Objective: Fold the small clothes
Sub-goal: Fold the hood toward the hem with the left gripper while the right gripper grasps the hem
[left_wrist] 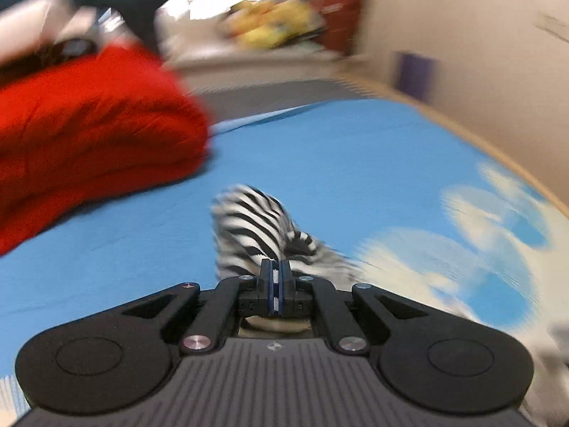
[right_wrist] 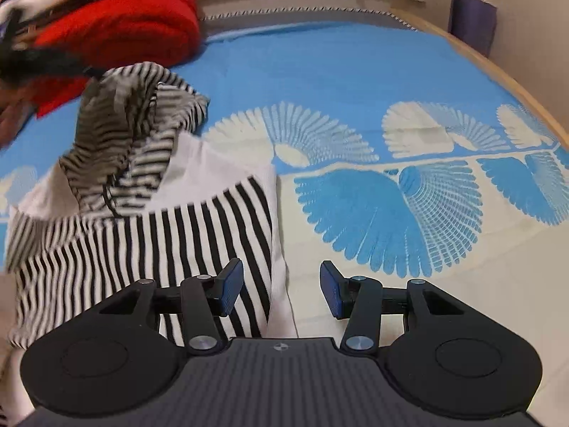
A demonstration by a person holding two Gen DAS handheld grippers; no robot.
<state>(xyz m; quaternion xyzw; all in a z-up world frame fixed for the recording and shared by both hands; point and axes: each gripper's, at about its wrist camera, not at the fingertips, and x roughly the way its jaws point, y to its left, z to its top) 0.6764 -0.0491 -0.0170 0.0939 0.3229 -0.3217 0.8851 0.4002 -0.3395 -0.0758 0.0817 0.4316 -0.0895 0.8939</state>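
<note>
A small black-and-white striped garment (right_wrist: 149, 227) lies on the blue and cream bedspread (right_wrist: 355, 71). In the right wrist view one part of it is lifted and bunched at the upper left. My left gripper (left_wrist: 275, 277) is shut on a fold of the striped garment (left_wrist: 256, 227) and holds it above the bedspread (left_wrist: 355, 149); that view is blurred. My right gripper (right_wrist: 281, 291) is open and empty, low over the garment's right edge, with its left finger over the stripes.
A red blanket (right_wrist: 135, 28) is piled at the far left of the bed, also in the left wrist view (left_wrist: 89, 135). Dark and white clothes lie beyond it. A wooden bed edge (right_wrist: 515, 82) and a wall run along the right. Soft toys sit on a far ledge (left_wrist: 274, 25).
</note>
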